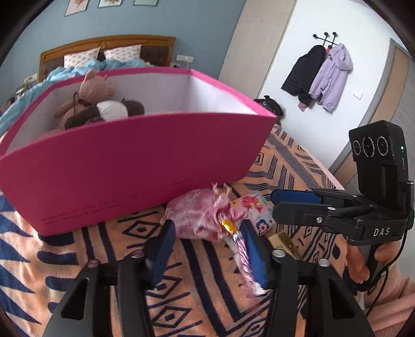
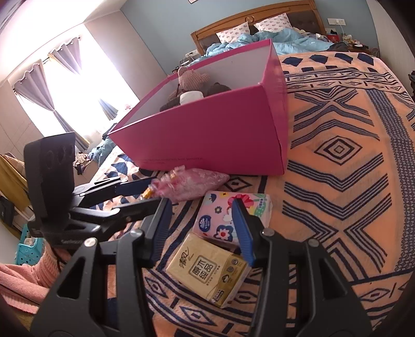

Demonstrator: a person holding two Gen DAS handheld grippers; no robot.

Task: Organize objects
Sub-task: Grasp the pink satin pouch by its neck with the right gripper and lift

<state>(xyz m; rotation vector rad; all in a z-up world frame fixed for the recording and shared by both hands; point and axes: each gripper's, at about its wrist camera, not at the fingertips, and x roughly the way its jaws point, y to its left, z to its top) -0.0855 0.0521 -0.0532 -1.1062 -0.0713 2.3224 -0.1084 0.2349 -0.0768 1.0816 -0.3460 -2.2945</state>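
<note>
Where it lies, pink pouch looks crumpled.

A blue wall backs the wooden headboard at upper left; two jackets hang on the white wall at right; in the other view, a bright curtained window glares at left

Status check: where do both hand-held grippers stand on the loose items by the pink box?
Left hand-held gripper astride pink pouch, contact unclear. Right hand-held gripper open over floral tissue pack. Yellow tissue pack loose. Pink box unobstructed.
</note>
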